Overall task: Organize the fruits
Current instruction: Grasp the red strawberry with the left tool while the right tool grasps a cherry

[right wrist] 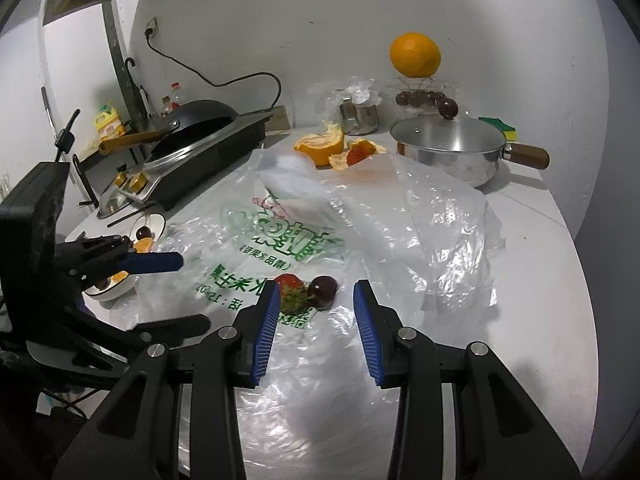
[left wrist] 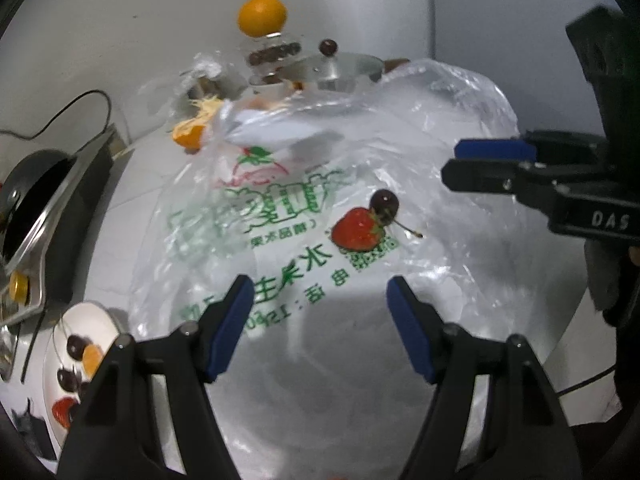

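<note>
White walls back a white table [right wrist: 532, 320] draped with a clear printed bag [right wrist: 400, 216]. On the bag lie a strawberry [left wrist: 357, 228] and a cherry [left wrist: 385, 202], touching each other. Both tongs stand open and empty: the left tongs [left wrist: 320, 328] hover near the pair, and the right tongs [right wrist: 316, 334] sit just before the cherry, one pad beside the strawberry. At the left edge a bowl [right wrist: 158, 222] holds cherries and orange pieces. Farther back sit a lidded pot [right wrist: 448, 148], orange peel [right wrist: 320, 144], a whole orange [right wrist: 415, 54] on a stand, and a wok [right wrist: 200, 114] on a stove.
</note>
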Tool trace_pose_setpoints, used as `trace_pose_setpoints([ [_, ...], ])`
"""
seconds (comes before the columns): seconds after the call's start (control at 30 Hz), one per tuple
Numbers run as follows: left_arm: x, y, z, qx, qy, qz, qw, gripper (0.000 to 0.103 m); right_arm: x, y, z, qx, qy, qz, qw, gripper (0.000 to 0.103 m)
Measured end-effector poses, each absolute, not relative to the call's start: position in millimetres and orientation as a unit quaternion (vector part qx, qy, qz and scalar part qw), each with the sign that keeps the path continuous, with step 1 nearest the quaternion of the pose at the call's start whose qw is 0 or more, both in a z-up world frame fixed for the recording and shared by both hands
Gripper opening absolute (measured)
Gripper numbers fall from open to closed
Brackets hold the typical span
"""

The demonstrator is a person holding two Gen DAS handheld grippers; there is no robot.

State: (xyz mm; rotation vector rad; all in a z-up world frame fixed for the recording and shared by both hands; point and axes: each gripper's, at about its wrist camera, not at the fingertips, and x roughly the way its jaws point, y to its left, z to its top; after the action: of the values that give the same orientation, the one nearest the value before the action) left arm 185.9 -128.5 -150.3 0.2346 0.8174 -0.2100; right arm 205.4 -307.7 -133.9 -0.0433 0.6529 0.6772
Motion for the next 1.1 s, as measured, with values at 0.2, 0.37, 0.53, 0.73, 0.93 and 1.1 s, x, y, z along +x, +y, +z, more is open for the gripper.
trace_pose_setpoints([
  [0.2,205,-145,-159,0.142,0.403,-0.113,0.897,0.070,215,-315,-141,-0.009,0.318,0.328,0.890,0.040],
  [0.37,221,-153,-168,0.152,0.411,-0.121,0.890,0.070,222,-322,-145,0.002,0.320,0.328,0.889,0.040],
  [0.53,234,-160,-174,0.161,0.415,-0.138,0.885,0.070,227,-326,-149,0.007,0.324,0.327,0.888,0.040],
  [0.73,246,-162,-179,0.156,0.414,-0.146,0.885,0.070,231,-328,-152,0.012,0.327,0.326,0.887,0.040],
  [0.93,251,-163,-181,0.160,0.409,-0.156,0.885,0.062,231,-328,-152,0.014,0.327,0.323,0.888,0.040],
  [1.1,254,-165,-182,0.164,0.402,-0.169,0.885,0.040,231,-327,-152,0.011,0.328,0.321,0.888,0.040],
])
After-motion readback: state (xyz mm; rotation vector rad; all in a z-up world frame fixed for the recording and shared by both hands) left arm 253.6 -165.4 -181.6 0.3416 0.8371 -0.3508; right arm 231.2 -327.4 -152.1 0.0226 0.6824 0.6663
